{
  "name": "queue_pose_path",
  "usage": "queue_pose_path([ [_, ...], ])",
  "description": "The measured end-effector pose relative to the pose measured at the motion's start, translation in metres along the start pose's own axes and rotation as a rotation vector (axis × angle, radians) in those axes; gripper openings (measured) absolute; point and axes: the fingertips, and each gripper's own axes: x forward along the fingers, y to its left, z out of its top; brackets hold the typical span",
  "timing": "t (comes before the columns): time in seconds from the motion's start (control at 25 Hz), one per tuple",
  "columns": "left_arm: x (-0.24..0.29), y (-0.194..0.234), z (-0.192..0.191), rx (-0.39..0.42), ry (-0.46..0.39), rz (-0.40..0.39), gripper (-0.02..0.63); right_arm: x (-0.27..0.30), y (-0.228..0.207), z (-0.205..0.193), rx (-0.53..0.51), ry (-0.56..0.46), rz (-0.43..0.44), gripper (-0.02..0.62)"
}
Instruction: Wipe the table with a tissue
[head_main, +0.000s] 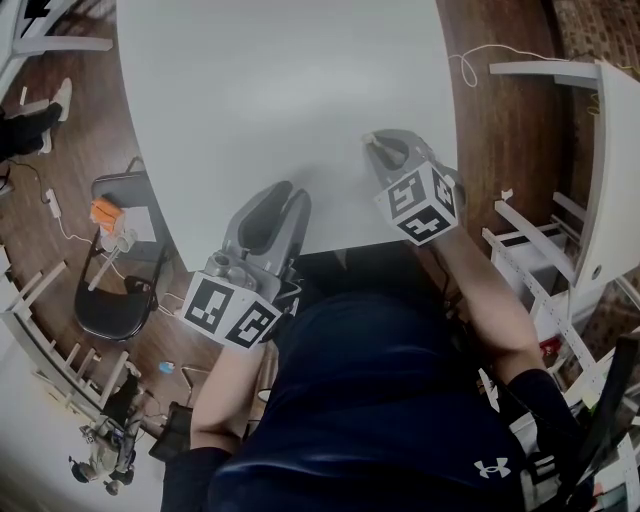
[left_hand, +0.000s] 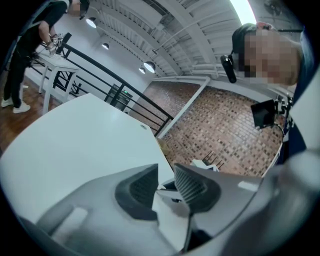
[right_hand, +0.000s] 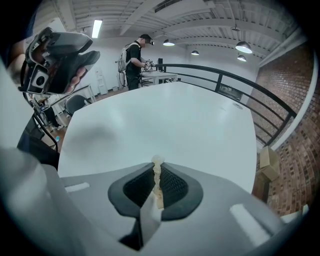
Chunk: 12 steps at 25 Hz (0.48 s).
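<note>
A large white matte table with rounded corners (head_main: 280, 90) is seen filling the upper middle of the head view, bordered by dark wooden floor (head_main: 500, 110) on both sides; its near edge is met just in front of the person's dark shirt (head_main: 380, 400). Broad open tabletop is left ahead of both grippers, while less room is offered rightward, where the side edge lies near. The grey left gripper (head_main: 290, 200) is held over the near edge, its jaws parted by a narrow gap with nothing between them. The grey right gripper (head_main: 378, 145) is placed farther in, over the tabletop near the right edge. Its jaws are closed on a thin, crumpled off-white tissue (right_hand: 158, 162), which is squeezed into a vertical strip between the ribbed pads (right_hand: 172, 185), a small wad being left protruding past the tips.
</note>
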Motion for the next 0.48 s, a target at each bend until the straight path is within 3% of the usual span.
queue_pose_path([
  [0.48, 0.0017, -0.0078, 0.0006, 0.003, -0.005, -0.013, 0.101, -0.0067, -0.0078, -0.0102, -0.006, 0.008, -0.029, 0.028],
])
